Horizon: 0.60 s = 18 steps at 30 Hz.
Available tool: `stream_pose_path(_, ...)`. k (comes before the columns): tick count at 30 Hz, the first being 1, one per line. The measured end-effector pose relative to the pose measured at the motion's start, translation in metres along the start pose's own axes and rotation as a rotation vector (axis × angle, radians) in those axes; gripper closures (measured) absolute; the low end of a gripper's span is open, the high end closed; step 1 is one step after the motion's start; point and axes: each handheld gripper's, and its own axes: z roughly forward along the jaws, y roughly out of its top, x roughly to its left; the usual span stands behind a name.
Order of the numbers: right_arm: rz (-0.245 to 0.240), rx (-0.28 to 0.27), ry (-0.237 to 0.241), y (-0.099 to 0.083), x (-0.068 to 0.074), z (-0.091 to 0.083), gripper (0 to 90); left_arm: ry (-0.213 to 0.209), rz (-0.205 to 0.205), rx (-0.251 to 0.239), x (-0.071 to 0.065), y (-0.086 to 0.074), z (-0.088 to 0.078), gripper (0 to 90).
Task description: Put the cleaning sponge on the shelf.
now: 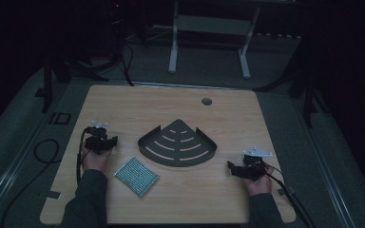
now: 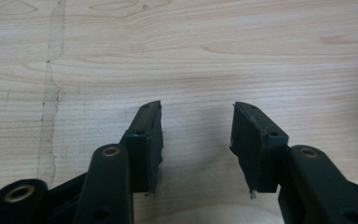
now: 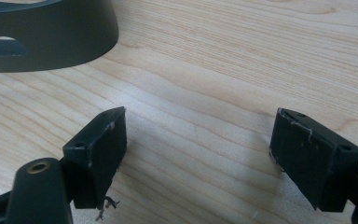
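Dark slotted tray (image 3: 46, 37) cut off by the top and left edges in the right gripper view; far room too dim to resolve.

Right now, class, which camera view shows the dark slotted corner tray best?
The high view: the whole tray lies mid-table, its fan shape and curved slots plain. The right gripper view catches just its curved wall; the left gripper view looks at bare table.

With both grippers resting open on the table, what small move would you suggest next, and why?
Probably ease the left gripper toward the green mesh square, which lies flat just beside that hand. Its jaws stand open over bare wood, as do the right gripper's, and the dark fan-shaped tray sits empty nearby.
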Motion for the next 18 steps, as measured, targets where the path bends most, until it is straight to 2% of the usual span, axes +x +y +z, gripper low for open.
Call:
stream_pose_path(4, 0.0, 0.0, 0.0, 0.0, 0.0, 0.0, 18.3, -0.016, 0.023, -0.007, -0.004, 0.0, -0.007, 56.5)
stream_pose_path(8, 0.0, 0.0, 0.0, 0.0, 0.0, 0.0, 18.3, -0.051, 0.04, -0.009, -0.008, -0.001, -0.013, 58.0)
stream_pose_path(18, 0.0, 0.0, -0.001, 0.0, 0.0, 0.0, 18.3, -0.154, 0.047, -0.025, -0.011, -0.01, -0.034, 68.5)
